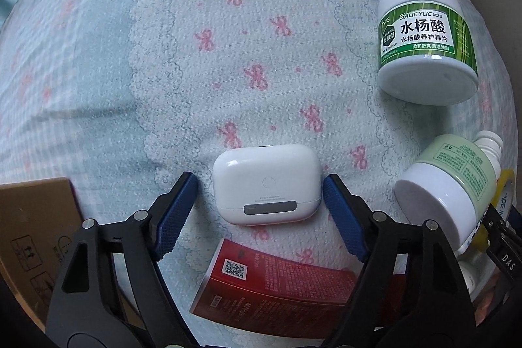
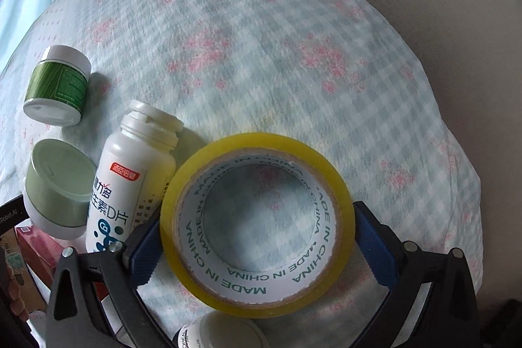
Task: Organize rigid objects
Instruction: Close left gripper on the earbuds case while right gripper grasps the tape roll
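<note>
In the left wrist view a white earbud case lies on the bedsheet between the blue pads of my left gripper, which is open; the pads stand beside the case with small gaps. In the right wrist view a yellow tape roll sits between the pads of my right gripper; the jaws are spread wide and close against its sides, contact unclear.
A green-labelled jar, also in the right wrist view, lies on its side. A pale green jar, a white vitamin bottle, a red box, a cardboard box and a small bottle lie nearby.
</note>
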### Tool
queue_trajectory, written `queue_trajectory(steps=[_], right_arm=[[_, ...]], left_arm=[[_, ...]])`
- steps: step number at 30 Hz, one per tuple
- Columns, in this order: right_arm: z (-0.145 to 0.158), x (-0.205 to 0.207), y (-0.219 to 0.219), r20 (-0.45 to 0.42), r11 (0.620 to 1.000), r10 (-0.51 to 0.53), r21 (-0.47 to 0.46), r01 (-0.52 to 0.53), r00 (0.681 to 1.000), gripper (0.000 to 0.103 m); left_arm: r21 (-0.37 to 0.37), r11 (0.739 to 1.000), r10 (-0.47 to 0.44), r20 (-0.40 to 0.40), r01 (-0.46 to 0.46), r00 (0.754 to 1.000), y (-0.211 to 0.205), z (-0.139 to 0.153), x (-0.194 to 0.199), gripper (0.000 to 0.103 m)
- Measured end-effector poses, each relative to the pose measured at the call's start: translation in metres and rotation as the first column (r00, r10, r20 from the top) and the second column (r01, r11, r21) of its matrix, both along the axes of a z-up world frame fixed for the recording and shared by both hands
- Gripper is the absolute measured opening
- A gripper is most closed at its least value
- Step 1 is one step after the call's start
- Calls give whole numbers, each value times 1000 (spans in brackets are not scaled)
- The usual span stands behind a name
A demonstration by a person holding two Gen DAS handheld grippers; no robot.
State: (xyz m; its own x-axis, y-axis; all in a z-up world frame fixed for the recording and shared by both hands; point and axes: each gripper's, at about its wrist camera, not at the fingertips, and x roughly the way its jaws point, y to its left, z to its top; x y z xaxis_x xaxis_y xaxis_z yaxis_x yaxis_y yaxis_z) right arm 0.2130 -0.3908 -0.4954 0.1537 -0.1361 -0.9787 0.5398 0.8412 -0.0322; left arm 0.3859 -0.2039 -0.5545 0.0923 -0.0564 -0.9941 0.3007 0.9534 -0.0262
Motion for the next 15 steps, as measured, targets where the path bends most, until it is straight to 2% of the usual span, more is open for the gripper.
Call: queue_trajectory(steps=[3,9,15], right_arm=[[0,13,1,-17,1000,11,-1,-11,1000,96],[-3,11,-1,-18,1000,7,3,-7,1000,96],[9,-4,-4,0,1000,-7,-3,7,1000,95]], left_arm=[[2,1000,-10,-3,10,1000,-9,6,4,59],[-1,1000,1,-14,-1,1000,-12,9,7,58],[-23,1000,9,7,-8,1000,-4,22,2,57]])
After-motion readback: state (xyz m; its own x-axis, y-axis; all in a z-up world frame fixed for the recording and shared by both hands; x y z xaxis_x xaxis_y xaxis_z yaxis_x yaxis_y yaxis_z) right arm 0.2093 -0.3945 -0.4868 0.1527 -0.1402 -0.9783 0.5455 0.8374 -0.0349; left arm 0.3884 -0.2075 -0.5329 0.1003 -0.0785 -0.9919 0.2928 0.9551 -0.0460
